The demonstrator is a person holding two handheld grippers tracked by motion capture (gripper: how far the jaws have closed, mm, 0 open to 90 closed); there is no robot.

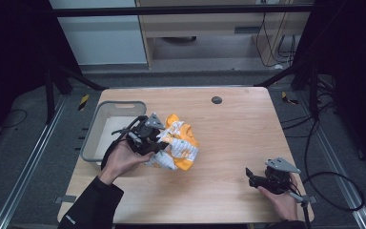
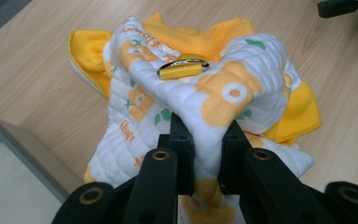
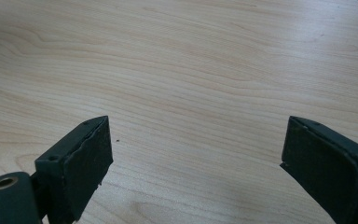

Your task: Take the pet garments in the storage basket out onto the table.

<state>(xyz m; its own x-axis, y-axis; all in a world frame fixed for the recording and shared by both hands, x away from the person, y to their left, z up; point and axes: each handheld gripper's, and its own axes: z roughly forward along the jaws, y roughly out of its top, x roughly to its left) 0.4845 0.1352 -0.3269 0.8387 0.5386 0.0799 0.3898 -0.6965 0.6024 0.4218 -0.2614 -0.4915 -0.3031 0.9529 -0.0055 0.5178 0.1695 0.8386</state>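
The left claw (image 2: 204, 140) is clamped tight on a fold of the quilted baby garment (image 2: 200, 98), with white padded cloth bunched between its two black jaws. The garment is one piece: white quilting printed with orange flowers and green leaves, with yellow ribbed trim and a yellow loop through a metal ring (image 2: 183, 68) on top. It lies crumpled on the wooden bench (image 1: 228, 143) just right of the grey plastic bin (image 1: 93, 138), and the left claw (image 1: 159, 143) grips its near-left edge. Orange lettering is printed on the cloth but is too creased to read.

The right claw (image 3: 196, 154) stands wide open with nothing between its pads, low over bare wood. In the high view the right claw (image 1: 250, 175) sits near the bench's front right corner, well apart from the garment.

There is one garment, one bin and two claws.
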